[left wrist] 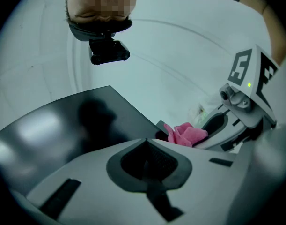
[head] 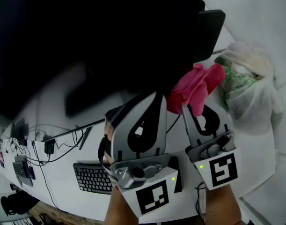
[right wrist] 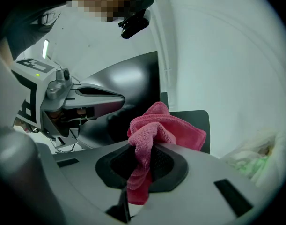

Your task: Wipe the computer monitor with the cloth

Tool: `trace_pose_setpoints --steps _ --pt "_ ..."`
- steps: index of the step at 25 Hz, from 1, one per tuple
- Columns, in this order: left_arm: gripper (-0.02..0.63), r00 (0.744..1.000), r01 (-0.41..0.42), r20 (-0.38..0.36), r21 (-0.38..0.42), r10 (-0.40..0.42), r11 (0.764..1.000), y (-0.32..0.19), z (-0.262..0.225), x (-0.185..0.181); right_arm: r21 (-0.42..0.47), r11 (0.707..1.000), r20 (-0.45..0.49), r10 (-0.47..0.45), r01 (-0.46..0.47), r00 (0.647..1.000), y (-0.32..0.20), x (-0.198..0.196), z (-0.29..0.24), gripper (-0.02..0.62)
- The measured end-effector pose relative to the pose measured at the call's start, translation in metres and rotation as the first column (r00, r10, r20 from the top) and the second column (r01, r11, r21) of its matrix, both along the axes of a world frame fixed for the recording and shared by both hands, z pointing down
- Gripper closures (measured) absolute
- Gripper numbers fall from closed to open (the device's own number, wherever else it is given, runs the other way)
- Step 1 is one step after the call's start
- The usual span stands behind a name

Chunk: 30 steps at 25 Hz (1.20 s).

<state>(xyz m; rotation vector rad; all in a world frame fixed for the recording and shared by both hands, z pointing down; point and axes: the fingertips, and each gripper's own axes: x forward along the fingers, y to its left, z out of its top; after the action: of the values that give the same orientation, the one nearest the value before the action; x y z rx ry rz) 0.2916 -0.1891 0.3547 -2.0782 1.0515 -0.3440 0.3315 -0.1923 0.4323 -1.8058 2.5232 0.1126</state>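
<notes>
The dark monitor (head: 96, 36) fills the top of the head view, blurred and close. Its black screen also shows in the left gripper view (left wrist: 63, 121) and in the right gripper view (right wrist: 133, 83). My right gripper (head: 192, 108) is shut on a pink cloth (head: 196, 84), which bunches up out of the jaws (right wrist: 157, 128) just below the monitor's lower right corner. My left gripper (head: 157, 98) stands right beside it on the left, jaws shut with nothing between them (left wrist: 146, 142), its tip at the monitor's lower edge. From the left gripper view, the cloth (left wrist: 185, 134) pokes out beyond the jaws.
A white plastic bag (head: 248, 88) with green inside lies on the white desk (head: 63, 172) at the right. A black keyboard (head: 92, 177) and several cables (head: 49, 146) lie at the lower left. A black panel (right wrist: 192, 123) stands behind the cloth.
</notes>
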Motion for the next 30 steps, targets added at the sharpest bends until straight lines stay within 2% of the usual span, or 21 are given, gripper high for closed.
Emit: trace_pose_setpoints --steps 9,17,23,30 --pt "0.603 0.999 0.042 -0.026 -0.046 -0.043 0.998 -0.002 0.025 -0.021 -0.049 0.999 -0.033 -0.001 -0.001 0.999 0.004 -0.009 0.026 0.534" --pt "0.603 0.997 0.078 -0.007 -0.077 -0.079 0.994 -0.001 0.039 -0.039 -0.08 0.997 -0.037 -0.002 -0.001 0.999 0.006 -0.02 0.034 0.534" --pt "0.603 0.996 0.087 -0.012 -0.078 -0.088 0.993 0.0 0.042 -0.055 -0.08 0.996 -0.055 -0.03 0.025 0.998 0.005 -0.045 0.034 0.532" --pt "0.603 0.993 0.113 -0.016 -0.079 -0.115 0.99 -0.002 0.046 -0.095 -0.088 0.995 -0.077 -0.062 0.055 0.995 0.003 -0.081 0.036 0.533"
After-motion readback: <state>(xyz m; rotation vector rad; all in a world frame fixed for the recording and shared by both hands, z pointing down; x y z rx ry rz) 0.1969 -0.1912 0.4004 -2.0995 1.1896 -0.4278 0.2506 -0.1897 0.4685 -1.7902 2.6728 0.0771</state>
